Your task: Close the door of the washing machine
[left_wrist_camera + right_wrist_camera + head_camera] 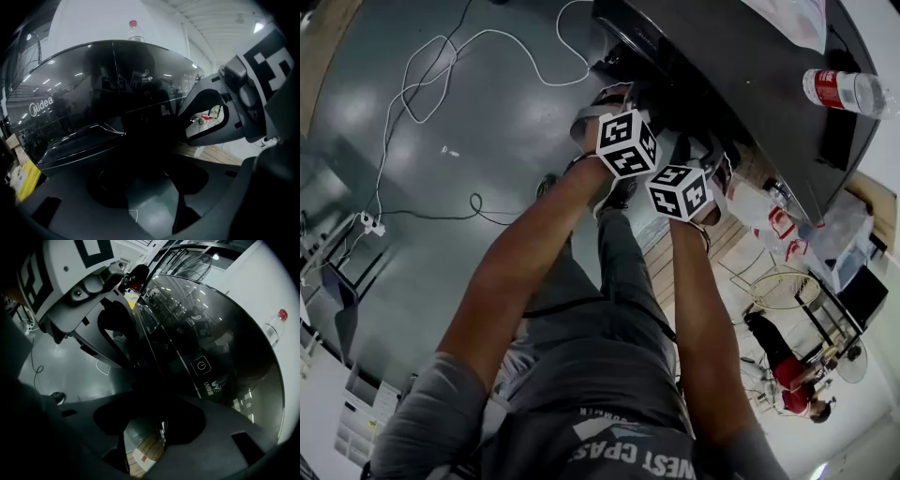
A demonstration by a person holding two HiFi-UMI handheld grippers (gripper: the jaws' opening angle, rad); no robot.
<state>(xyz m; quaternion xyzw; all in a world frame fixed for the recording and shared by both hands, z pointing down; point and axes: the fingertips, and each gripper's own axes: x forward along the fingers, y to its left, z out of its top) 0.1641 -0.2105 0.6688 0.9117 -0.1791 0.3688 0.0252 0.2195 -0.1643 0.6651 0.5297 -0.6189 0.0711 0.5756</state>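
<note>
The black washing machine (741, 75) fills the top right of the head view. Both gripper views are held close to its glossy front (93, 93) (197, 333). A black panel marked Midea (56, 126) juts toward the left gripper and ends in a corner at mid-frame; whether it is the door ajar I cannot tell. My left gripper (614, 108) and right gripper (708, 164) are side by side against the machine's front edge. Each shows in the other's view, the right gripper (206, 119) and the left gripper (117, 333). The jaws of both are lost in the dark front.
A plastic bottle with a red cap (848, 91) lies on the machine's top. White and black cables (441, 75) trail over the grey floor (487, 141) to the left. A power strip (370, 223) lies at the far left. Another person (787, 370) is at the lower right.
</note>
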